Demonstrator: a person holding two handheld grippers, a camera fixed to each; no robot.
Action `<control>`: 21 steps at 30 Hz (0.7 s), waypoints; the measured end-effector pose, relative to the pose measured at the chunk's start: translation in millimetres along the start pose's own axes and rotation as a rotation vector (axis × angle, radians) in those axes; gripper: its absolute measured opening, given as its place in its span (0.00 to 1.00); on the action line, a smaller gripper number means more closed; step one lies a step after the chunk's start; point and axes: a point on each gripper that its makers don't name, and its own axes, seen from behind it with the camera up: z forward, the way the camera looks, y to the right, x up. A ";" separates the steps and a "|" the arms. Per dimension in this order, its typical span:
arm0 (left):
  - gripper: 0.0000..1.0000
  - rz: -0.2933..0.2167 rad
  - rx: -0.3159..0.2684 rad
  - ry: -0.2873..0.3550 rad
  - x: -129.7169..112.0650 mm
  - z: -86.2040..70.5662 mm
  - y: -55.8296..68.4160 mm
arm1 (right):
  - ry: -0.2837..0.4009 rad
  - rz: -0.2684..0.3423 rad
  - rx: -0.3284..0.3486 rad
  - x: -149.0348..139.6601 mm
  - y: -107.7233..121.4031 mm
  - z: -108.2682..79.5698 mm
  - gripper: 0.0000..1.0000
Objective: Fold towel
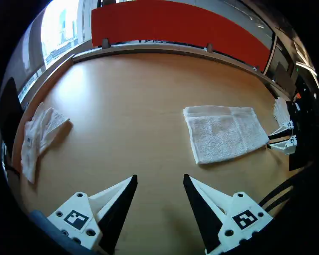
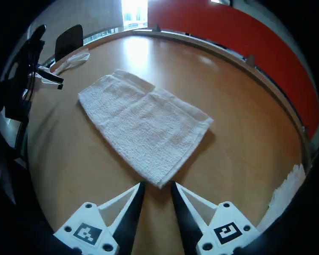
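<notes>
towel (image 2: 144, 125) folded flat, table (image 2: 244, 127) | right gripper (image 2: 157, 189) jaws apart | black-white markers (image 2: 88, 233)

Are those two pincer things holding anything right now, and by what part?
Nothing is held. The left tool is open above the table. The right tool is open too, its tips at a corner of the folded towel, not pinching it.
</notes>
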 end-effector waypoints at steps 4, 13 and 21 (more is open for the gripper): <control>0.79 0.000 -0.001 -0.002 -0.4 0.3 -0.4 | 0.004 0.004 0.004 1.1 -0.2 -0.4 0.35; 0.79 0.000 0.001 -0.001 -0.2 0.5 -2.1 | 0.015 0.003 -0.004 5.9 0.0 -0.8 0.07; 0.79 -0.003 0.002 0.002 1.8 0.0 -2.7 | 0.063 0.009 -0.032 23.1 1.1 -11.5 0.04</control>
